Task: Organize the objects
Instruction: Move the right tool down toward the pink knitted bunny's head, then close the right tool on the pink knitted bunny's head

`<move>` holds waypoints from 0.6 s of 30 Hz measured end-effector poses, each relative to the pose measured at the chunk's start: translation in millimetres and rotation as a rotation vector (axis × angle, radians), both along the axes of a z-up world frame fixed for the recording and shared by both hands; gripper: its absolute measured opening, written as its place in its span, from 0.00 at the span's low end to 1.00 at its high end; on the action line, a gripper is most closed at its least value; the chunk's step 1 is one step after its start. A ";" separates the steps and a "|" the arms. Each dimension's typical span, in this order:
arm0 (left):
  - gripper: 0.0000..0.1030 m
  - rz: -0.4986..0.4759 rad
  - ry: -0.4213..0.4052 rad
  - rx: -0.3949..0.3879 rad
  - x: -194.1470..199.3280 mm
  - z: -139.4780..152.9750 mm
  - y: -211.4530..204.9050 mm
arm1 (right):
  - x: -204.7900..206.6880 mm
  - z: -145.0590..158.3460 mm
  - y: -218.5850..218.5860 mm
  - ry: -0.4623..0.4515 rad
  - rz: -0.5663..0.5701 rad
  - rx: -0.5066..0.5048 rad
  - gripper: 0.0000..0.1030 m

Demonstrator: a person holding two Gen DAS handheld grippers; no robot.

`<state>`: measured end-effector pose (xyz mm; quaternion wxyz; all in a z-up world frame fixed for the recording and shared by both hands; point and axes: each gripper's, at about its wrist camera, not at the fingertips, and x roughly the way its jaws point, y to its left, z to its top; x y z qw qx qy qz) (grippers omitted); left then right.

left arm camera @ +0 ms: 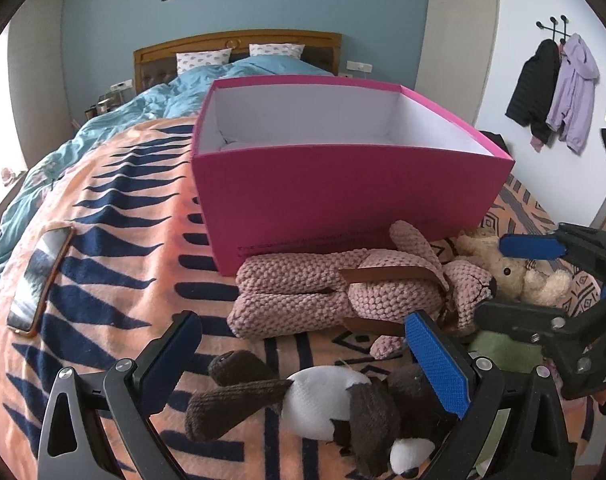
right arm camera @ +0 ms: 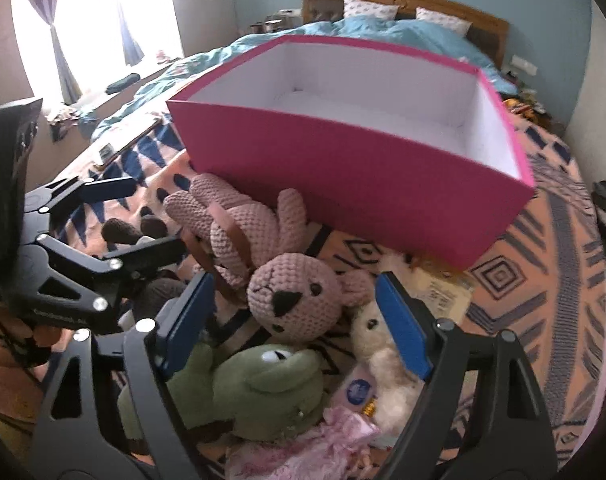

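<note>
An open pink box [left arm camera: 343,184] with a white inside stands on the orange and navy blanket. Against its near wall lies a pink knitted bear [left arm camera: 343,292], with a beige teddy [left arm camera: 515,276] beside its head. My left gripper [left arm camera: 303,344] is open, its blue pads on either side of a brown-and-white plush dog [left arm camera: 323,396] without pressing it. My right gripper [right arm camera: 294,280] is open around the pink bear's head [right arm camera: 291,300], pads clear of it. Just below lie a green plush frog [right arm camera: 271,388] and the beige teddy [right arm camera: 379,344]. Each gripper shows in the other's view: right gripper [left arm camera: 493,280], left gripper [right arm camera: 159,216].
A phone [left arm camera: 39,280] lies on the blanket at the left. Behind the pink box [right arm camera: 343,176] are a blue duvet [left arm camera: 191,84], pillows and a wooden headboard. Jackets [left arm camera: 555,92] hang on the right wall. A pink cloth [right arm camera: 303,444] and a small packet lie by the frog.
</note>
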<state>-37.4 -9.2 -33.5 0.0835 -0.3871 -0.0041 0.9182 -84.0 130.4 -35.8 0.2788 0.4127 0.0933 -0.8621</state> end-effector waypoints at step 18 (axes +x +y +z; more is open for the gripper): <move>1.00 -0.093 -0.035 0.006 -10.3 -5.0 10.1 | -18.3 -0.2 13.3 -0.094 0.064 -0.069 0.44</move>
